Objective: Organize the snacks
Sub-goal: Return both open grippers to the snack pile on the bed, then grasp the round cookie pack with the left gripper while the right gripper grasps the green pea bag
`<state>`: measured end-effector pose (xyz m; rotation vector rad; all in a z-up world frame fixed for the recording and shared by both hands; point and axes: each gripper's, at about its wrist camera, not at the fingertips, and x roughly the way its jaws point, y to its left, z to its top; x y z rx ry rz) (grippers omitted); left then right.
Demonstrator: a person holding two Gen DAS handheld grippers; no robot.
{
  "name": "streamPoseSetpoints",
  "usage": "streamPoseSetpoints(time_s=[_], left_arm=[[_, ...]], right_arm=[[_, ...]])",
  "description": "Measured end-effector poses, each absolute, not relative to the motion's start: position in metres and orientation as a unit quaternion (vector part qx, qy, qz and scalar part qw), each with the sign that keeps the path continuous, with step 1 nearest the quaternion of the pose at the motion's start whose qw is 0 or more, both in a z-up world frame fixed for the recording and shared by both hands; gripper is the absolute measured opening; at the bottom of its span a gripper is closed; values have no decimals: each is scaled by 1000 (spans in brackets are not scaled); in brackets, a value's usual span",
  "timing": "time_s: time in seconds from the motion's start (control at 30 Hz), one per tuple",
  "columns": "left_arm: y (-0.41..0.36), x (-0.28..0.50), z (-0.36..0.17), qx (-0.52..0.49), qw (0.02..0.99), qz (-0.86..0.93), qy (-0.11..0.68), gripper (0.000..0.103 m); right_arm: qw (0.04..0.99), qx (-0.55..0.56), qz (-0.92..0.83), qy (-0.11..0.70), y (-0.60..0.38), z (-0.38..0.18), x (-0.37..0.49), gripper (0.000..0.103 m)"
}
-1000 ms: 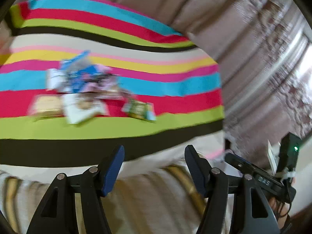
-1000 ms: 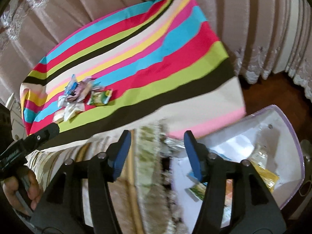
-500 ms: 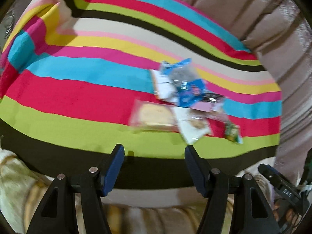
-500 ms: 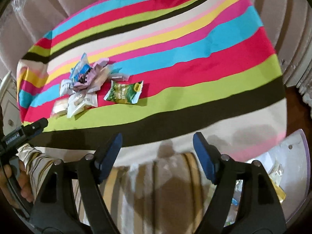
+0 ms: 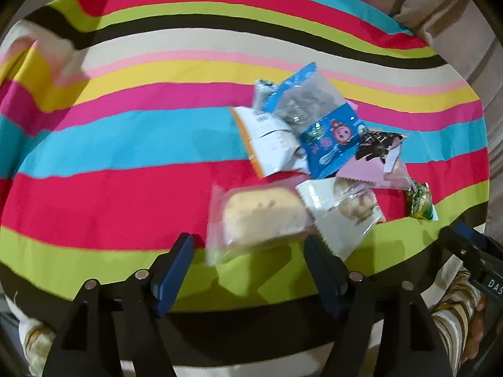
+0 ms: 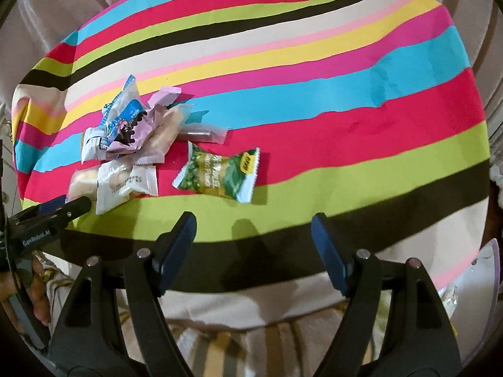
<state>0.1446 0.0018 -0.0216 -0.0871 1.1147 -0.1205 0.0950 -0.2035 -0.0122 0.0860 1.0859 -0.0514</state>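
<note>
Snack packets [image 5: 317, 163] lie heaped on the striped cloth of the surface [image 5: 125, 144], several overlapping so that the lower ones show only as corners. In the left wrist view a clear-wrapped cake [image 5: 261, 216] lies nearest the near edge, blurred, with a white biscuit packet [image 5: 342, 210] beside it and a blue packet [image 5: 330, 138] on top of the heap; print on all of them is too soft to read. A green packet [image 6: 220, 172] lies apart from the heap, toward the near edge, flat on the red and lime stripes. At the lower right of the right wrist view a pale tray [image 6: 490, 270] is cut off by the frame, its contents hard to make out.

The left gripper [image 5: 248, 264] points steeply down over the near edge just short of the cake; its jaws have just been opening and stand wide, with nothing pressed between them. The right gripper [image 6: 254, 245] tilts down likewise, short of the green packet, its jaws wide after opening and empty. A striped sleeve [image 5: 456, 308] shows behind the right gripper's body.
</note>
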Motion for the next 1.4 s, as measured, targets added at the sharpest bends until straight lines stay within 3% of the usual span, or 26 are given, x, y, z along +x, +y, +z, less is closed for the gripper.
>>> streamPoseSetpoints(time_s=[0.13, 0.6, 0.7, 0.77, 0.8, 0.87, 0.93, 1.03, 1.4], left_arm=[[-4, 158, -25, -31, 851, -60, 520, 84], [-2, 163, -27, -11, 857, -64, 511, 82], [-5, 155, -23, 6, 860, -57, 508, 65], [-9, 153, -22, 13, 861, -55, 505, 43], [-9, 152, -21, 17, 863, -51, 502, 39], [-8, 150, -21, 12, 864, -54, 501, 36], [-5, 149, -20, 2, 864, -57, 500, 36], [4, 146, -20, -15, 864, -60, 499, 36], [33, 102, 0, -74, 875, -50, 475, 36]], right_arm=[[853, 38, -23, 519, -195, -19, 110, 78], [841, 56, -27, 537, -191, -38, 146, 78], [841, 54, -32, 537, -191, -40, 150, 78], [842, 49, -33, 537, -189, -41, 153, 78], [842, 45, -33, 537, -188, -41, 154, 78], [843, 39, -35, 535, -185, -41, 154, 74], [845, 30, -39, 532, -181, -40, 152, 55], [848, 26, -28, 528, -176, -41, 153, 41], [860, 41, 6, 509, -174, -21, 116, 36]])
